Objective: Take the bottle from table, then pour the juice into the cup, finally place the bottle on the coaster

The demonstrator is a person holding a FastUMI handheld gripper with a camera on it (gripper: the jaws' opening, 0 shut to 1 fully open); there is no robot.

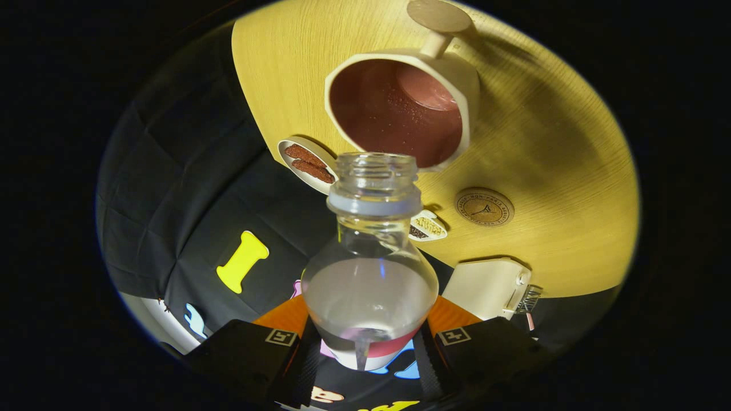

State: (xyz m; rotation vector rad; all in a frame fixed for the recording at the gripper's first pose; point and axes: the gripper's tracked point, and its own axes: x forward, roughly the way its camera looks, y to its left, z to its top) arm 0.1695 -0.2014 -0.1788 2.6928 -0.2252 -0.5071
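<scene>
Clamped between both fingers, the gripper [370, 342] holds an uncapped clear bottle [370, 274], part-full of pale liquid; beyond its mouth, the cup [468, 85] holds reddish juice.

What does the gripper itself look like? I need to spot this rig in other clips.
The gripper has two broad, blocky fingers, each topped by a small square printed marker at its inner corner. Ribbed strips line their inner faces. Orange parts of the body sit behind them.

The bottle [370, 268] hides part of the cup's [400, 108] rim and 1 small dish [427, 226].
</scene>
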